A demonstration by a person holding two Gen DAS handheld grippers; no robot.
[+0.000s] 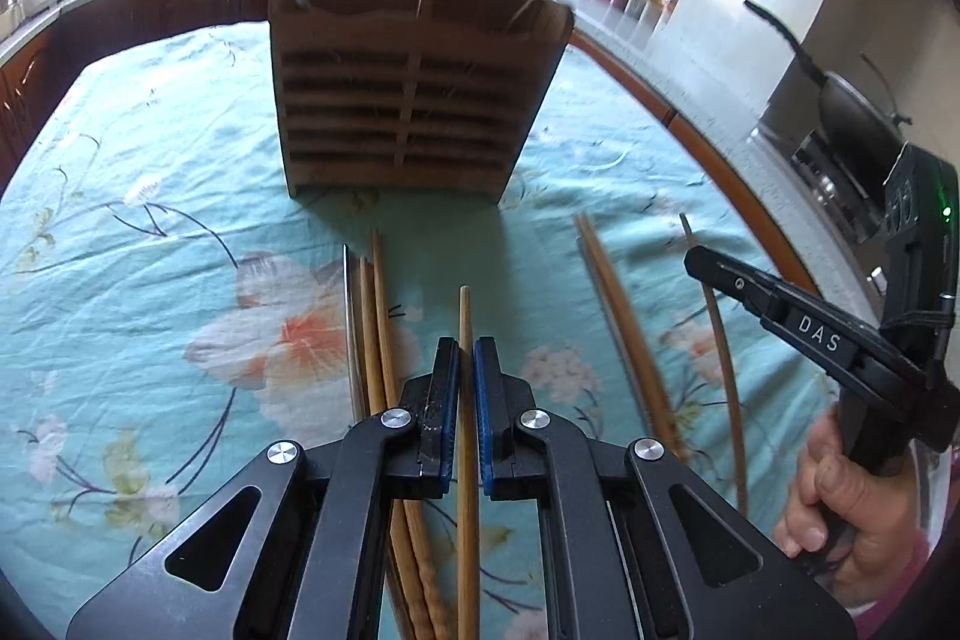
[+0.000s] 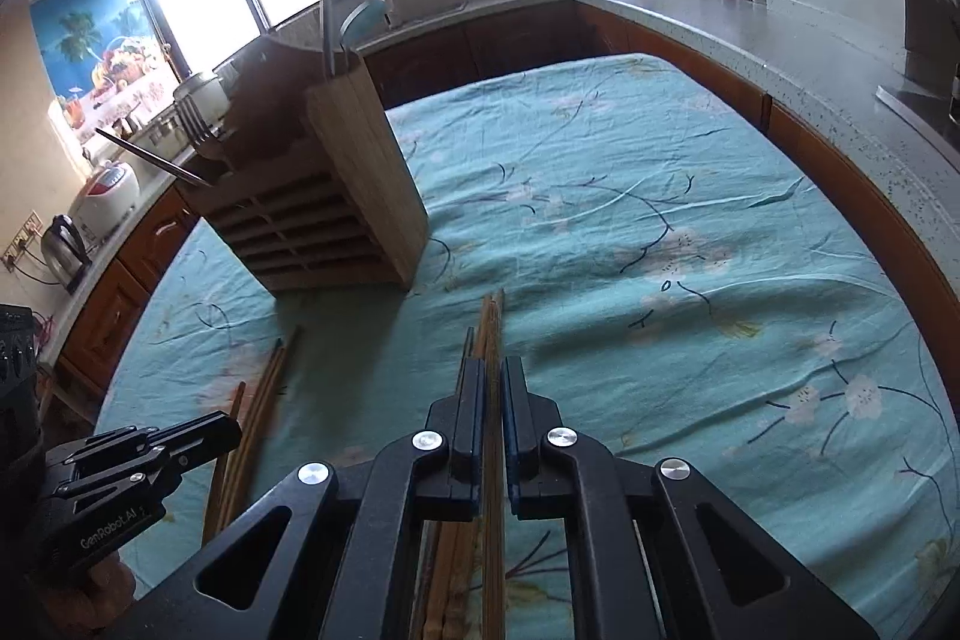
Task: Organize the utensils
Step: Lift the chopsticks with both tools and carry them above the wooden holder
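Observation:
A slatted wooden utensil holder (image 1: 408,100) stands on the teal flowered tablecloth (image 1: 150,220), with metal utensils sticking up from it. It also shows in the right wrist view (image 2: 336,214). My left gripper (image 1: 467,358) is shut on a single wooden chopstick (image 1: 465,316) that points toward the holder. More chopsticks (image 1: 375,328) lie to its left, and a pair (image 1: 618,322) lies to its right. My right gripper (image 2: 493,376) is shut on a wooden chopstick (image 2: 492,334), with others lying beside and under it. It shows in the left wrist view (image 1: 696,262) at the right.
A dark curved stick (image 1: 726,358) lies near the table's right edge. Kitchen counters (image 2: 750,34) surround the table, with a pan on a stove (image 1: 852,112), bottles, a rice cooker (image 2: 108,190) and a kettle (image 2: 63,244).

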